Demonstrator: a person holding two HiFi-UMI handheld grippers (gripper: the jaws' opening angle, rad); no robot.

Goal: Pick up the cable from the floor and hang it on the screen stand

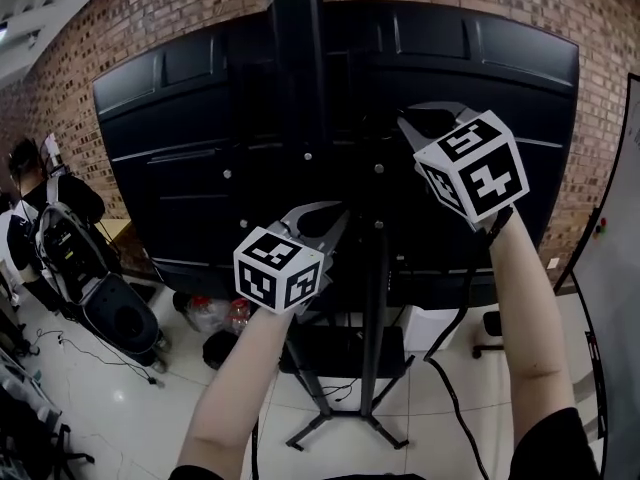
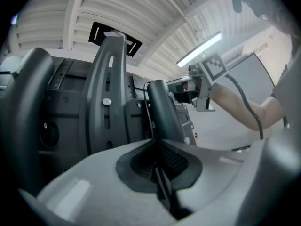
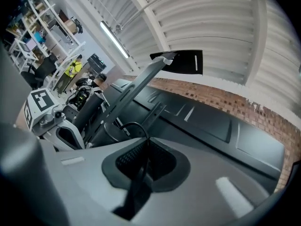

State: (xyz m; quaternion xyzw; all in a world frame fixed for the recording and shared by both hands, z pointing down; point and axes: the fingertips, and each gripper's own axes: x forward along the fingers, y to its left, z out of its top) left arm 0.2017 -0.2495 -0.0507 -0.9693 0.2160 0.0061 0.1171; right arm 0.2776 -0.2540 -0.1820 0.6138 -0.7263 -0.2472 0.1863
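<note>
While both arms reached up to the back of the large black flat screen [image 1: 480,78], the right gripper [image 1: 432,120] sat higher, near the panel's middle. The left gripper [image 1: 325,218] sat lower, just beside the black metal pole of the screen stand [image 1: 372,298]. In the right gripper view, the right gripper's [image 3: 145,142] jaws were nearly together and pinched the thin black cable [image 3: 131,124]. The cable rose from between the pads and curled over to the left in a small loop, in front of the stand's slotted bracket arm [image 3: 141,79].

In the left gripper view, the left gripper's [image 2: 154,142] jaws were also drawn together. A thin dark strand [image 2: 146,107] ran up from the point where they met, and it looked like the same cable caught between them. The stand's grey slotted upright plate [image 2: 107,93] stood close behind.

From the head view the cable could not be picked out against the dark panel. A thicker black cord [image 1: 458,318] trailed from the right gripper along the forearm down to the white tiled floor [image 1: 120,398], where the stand's legs rested. A red brick wall [image 1: 180,8] rose behind the screen.
</note>
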